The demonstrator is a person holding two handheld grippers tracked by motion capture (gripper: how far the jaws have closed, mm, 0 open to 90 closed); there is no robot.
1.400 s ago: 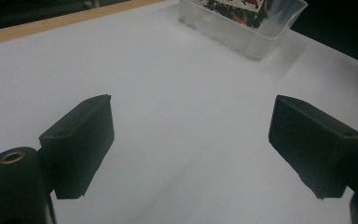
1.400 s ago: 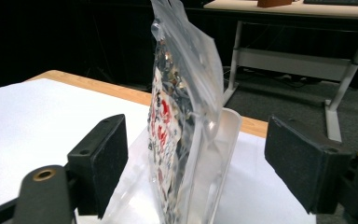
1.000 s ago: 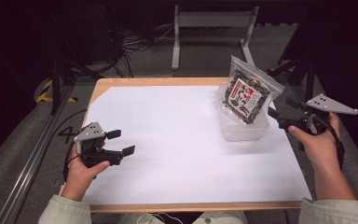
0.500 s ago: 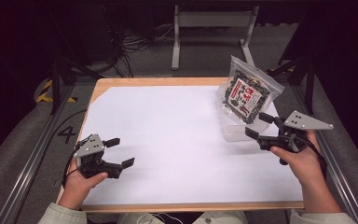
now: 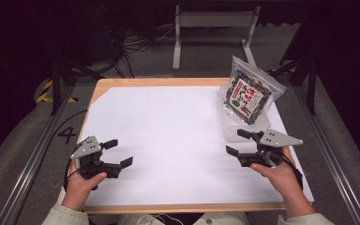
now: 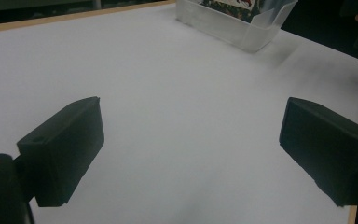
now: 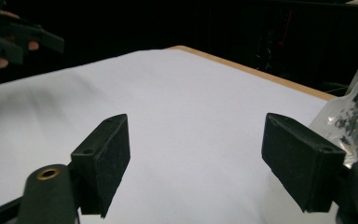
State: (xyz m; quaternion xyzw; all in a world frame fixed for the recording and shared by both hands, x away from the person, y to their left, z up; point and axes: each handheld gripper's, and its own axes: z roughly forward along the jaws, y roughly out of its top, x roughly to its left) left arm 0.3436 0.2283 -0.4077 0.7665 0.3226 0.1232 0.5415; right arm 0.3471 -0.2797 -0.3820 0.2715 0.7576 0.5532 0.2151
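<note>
Both my grippers are empty right now. My left gripper (image 5: 117,153) sits at lower left of the high view, jaws spread wide over the white sheet (image 5: 168,140), and my right gripper (image 5: 238,142) at lower right is spread just as wide. The snack bag (image 5: 247,93) stands leaning in the clear tub (image 5: 234,133) at upper right, just beyond my right jaws, so I'd guess that hand is best placed to reach it.

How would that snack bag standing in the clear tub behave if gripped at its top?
The bag is probably light and floppy: thin crinkled plastic, leaning in the tub. It looks glossy, so may slip. The shallow tub might shift or tip.
</note>
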